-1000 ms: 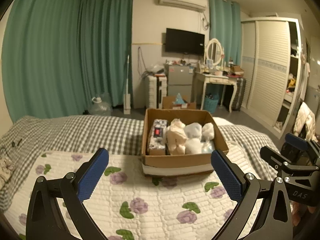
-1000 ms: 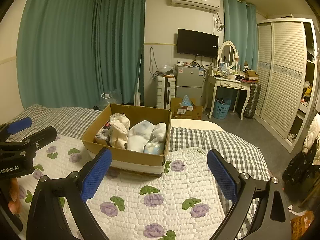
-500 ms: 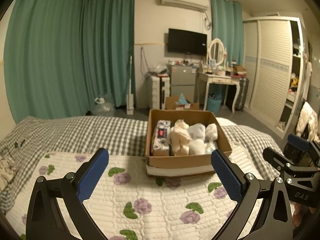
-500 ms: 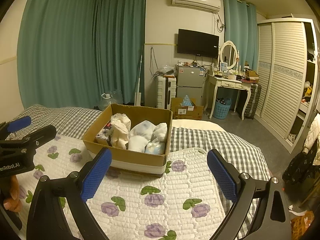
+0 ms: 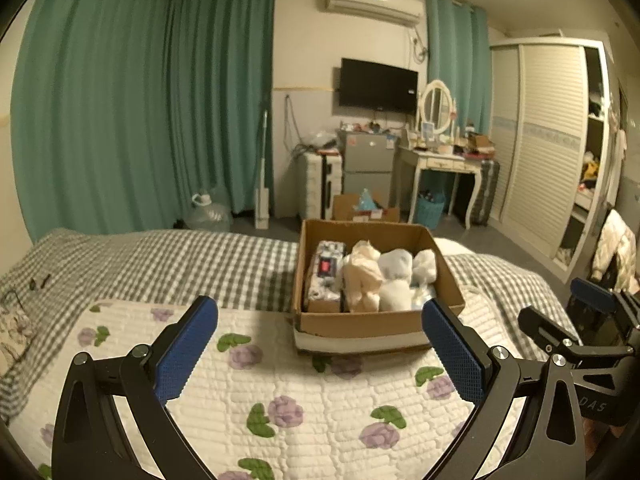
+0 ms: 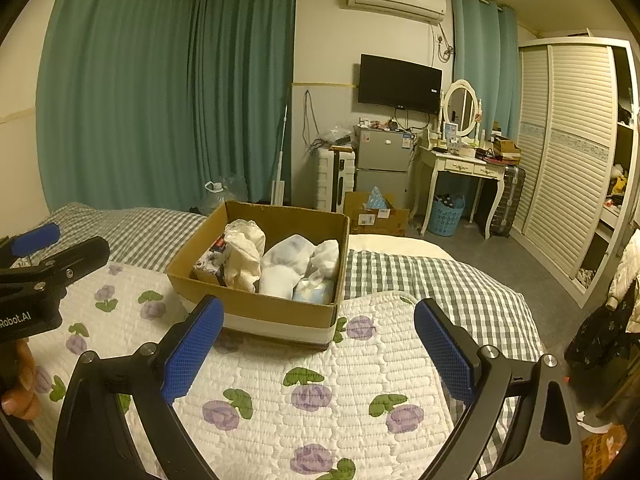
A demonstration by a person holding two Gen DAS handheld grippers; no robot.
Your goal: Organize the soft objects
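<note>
An open cardboard box (image 5: 360, 324) (image 6: 272, 308) stands on the white floral quilt (image 5: 304, 400) (image 6: 328, 392) on the bed. It holds several soft things: a cream bundle (image 5: 362, 276) (image 6: 244, 256), white rolled pieces (image 5: 396, 276) (image 6: 288, 264) and a printed pack with a red patch (image 5: 326, 272). My left gripper (image 5: 320, 352) is open and empty, above the quilt short of the box. My right gripper (image 6: 318, 354) is open and empty, also short of the box. Each gripper shows at the edge of the other's view (image 5: 576, 320) (image 6: 44, 264).
A grey checked blanket (image 5: 168, 264) (image 6: 432, 280) covers the bed around the quilt. Beyond the bed are green curtains (image 5: 140, 100), a small fridge (image 6: 382, 168), a white dressing table (image 6: 464, 168), a floor box (image 6: 376, 216) and a slatted wardrobe (image 6: 572, 152).
The left gripper has drifted left and risen a little, so the box sits further right in its view. The right gripper has hardly moved. Both stay open.
</note>
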